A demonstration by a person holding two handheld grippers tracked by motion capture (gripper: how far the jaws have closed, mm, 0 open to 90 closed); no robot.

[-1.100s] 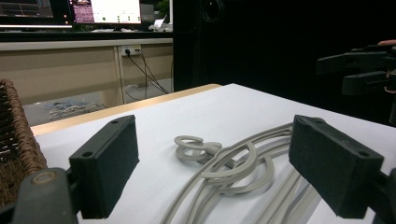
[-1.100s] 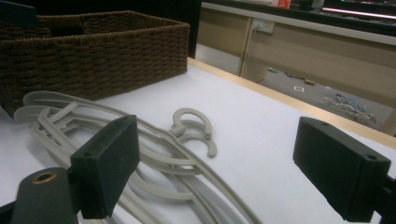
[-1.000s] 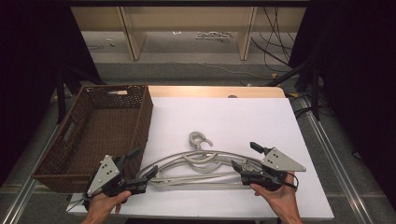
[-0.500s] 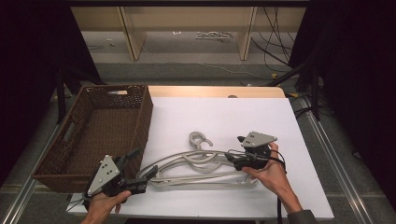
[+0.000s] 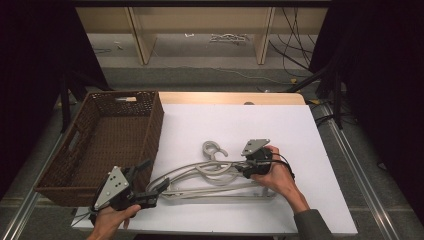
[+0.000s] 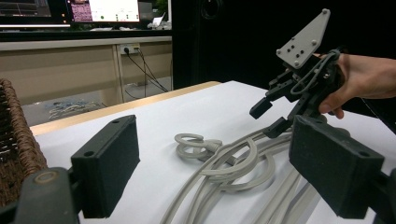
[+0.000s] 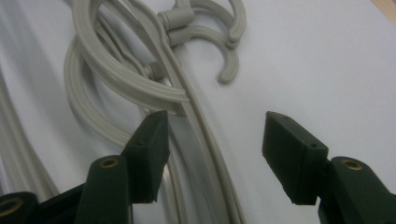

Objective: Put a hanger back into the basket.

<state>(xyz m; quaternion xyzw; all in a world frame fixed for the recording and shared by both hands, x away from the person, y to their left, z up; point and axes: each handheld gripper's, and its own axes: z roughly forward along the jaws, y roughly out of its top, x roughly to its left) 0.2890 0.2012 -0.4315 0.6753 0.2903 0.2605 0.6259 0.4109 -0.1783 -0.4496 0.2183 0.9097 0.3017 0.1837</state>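
Grey plastic hangers [image 5: 215, 172] between the right tongs' [image 7: 212, 154] parted jaws, unlettered.

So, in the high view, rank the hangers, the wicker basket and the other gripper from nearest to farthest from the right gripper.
1. Hangers: directly under the right gripper.
2. Left gripper: lower left, at the table's near edge.
3. Wicker basket: far left.

Tangle of hangers [image 5: 210, 172] right under right gripper [image 5: 245, 167]; bare tabletop [image 5: 300, 130] beyond; basket [image 5: 150, 130] walling off left gripper [image 5: 152, 187].
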